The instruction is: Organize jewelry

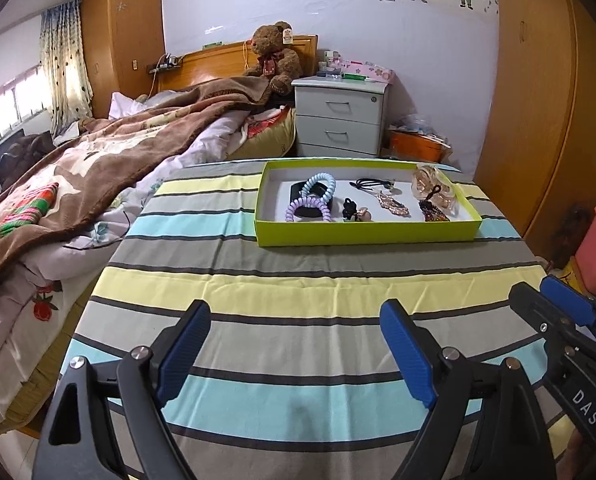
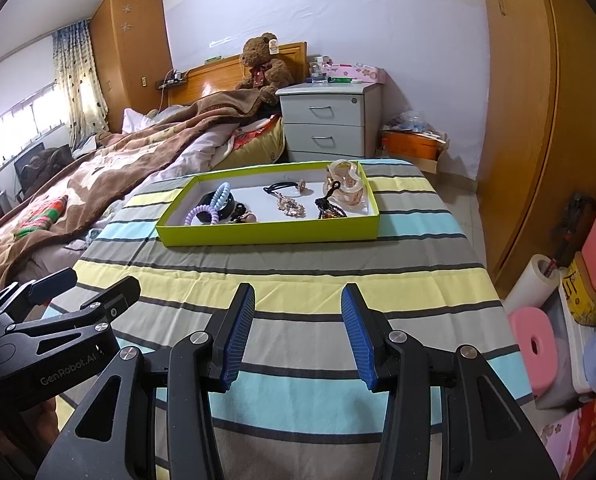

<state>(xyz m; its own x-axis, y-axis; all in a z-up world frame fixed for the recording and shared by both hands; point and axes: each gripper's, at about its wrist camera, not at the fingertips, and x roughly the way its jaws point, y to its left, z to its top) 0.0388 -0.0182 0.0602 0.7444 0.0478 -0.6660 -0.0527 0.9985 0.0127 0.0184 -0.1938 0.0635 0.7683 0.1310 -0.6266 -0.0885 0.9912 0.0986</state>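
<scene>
Tabletop (image 1: pixel 298 320) under striped cloth, bed off at 9 o'clock. Green tray (image 1: pixel 367 234) sits at the far end, long axis across the view, well apart from both grippers.

From the left gripper (image 1: pixel 296 354) the tray lies at 12 to 1 o'clock; from the right gripper (image 2: pixel 298 334) at 11 to 12. Neither looks clearly nearer; the right faces the clip end, the left the coil end.

Inside the tray, left to right: coil ties (image 1: pixel 311 196) on a black band, small black clip (image 1: pixel 349 206), black elastic (image 1: pixel 371 183), gold chain piece (image 1: pixel 393 204), amber claw clip (image 1: pixel 433 188) at the right wall.

Left gripper: jaws wide apart, empty. Right gripper: jaws partly apart, empty. Both hover low over bare cloth at 6 o'clock.

Likely next: a forward reach to the tray.
</scene>
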